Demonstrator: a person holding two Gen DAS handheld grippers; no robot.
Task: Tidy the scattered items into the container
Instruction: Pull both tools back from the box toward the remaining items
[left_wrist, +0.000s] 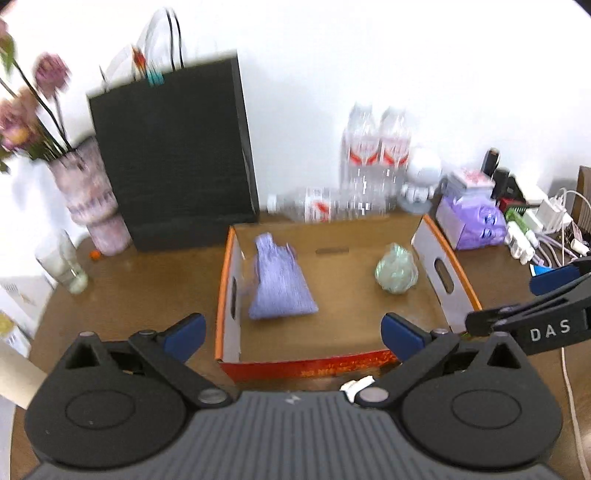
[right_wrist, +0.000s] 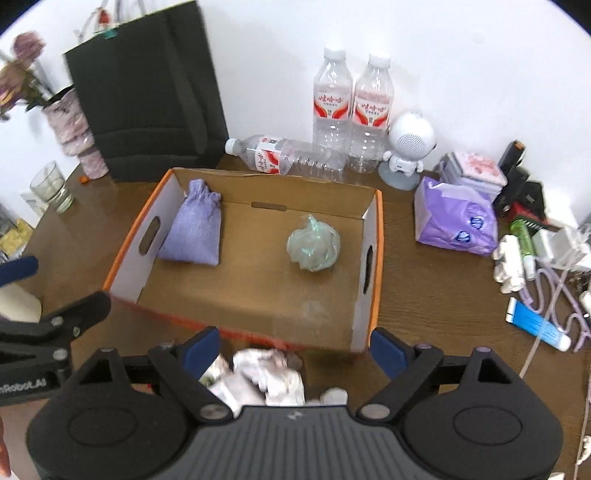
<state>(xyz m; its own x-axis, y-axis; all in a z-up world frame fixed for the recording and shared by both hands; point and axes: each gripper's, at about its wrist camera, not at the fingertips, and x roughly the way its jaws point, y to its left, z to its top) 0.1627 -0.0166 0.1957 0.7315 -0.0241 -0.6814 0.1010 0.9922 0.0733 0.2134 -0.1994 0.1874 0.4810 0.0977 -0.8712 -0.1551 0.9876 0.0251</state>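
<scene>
Open orange-rimmed cardboard box (right_wrist: 373, 258) mid-table on brown wood (right_wrist: 424, 302), in front of black paper bag (right_wrist: 147, 92). Lilac drawstring fabric pouch (right_wrist: 195, 232) inside at left wall, crumpled pale-green plastic bag (right_wrist: 314, 245) inside toward right wall, well apart. Left gripper (left_wrist: 291, 334) jaws spread wide, empty. Right gripper (right_wrist: 295, 345) jaws spread, nothing pinched; crumpled white paper wad (right_wrist: 258, 376) on table below them.
</scene>
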